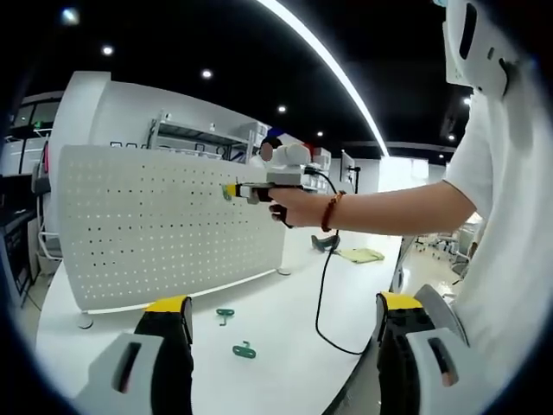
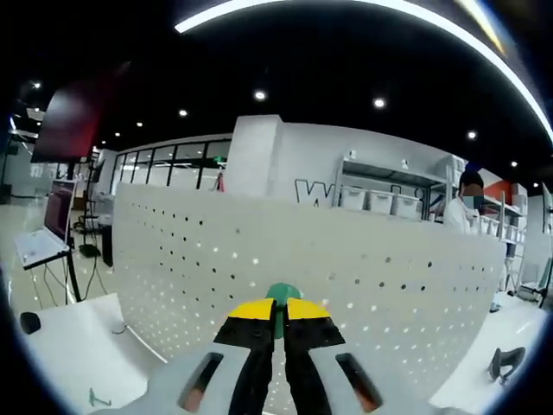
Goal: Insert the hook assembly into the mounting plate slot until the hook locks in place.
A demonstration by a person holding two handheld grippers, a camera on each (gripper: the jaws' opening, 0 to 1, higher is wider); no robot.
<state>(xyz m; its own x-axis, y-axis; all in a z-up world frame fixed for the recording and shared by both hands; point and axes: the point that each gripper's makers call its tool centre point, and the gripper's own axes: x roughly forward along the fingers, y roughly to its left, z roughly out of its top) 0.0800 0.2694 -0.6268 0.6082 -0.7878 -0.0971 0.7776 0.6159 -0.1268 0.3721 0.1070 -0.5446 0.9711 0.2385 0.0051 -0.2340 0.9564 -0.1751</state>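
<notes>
Your right gripper (image 2: 278, 327) has its fingers (image 2: 251, 328) pinched narrow on a green hook (image 2: 282, 296), of which little more than a rounded top shows above the yellow tips; the rest is hidden between them. Directly ahead of that hook stands the white pegboard (image 2: 346, 268), upright on the desk (image 2: 69, 346), its rows of small holes near the hook, though you cannot tell whether the hook touches the board.

In the left gripper view, your left gripper (image 1: 281, 316) holds nothing, its fingers (image 1: 168, 333) spread wide and low over the desk (image 1: 285, 346). Between them lie two more green hooks (image 1: 244, 350) flat on the white surface, apart from each other and in front of the pegboard (image 1: 164, 220). Your right hand (image 1: 294, 206) carries the right gripper (image 1: 238, 191) up to the board's face; its tip is too small to make out what it holds. A black cable (image 1: 321, 285) hangs from it to the desk.

A further small green piece (image 2: 98, 399) lies on the desk at the lower left of the right gripper view, partly cut off. Shelving with white bins (image 2: 380, 201) stands behind the board, their contents unreadable.
</notes>
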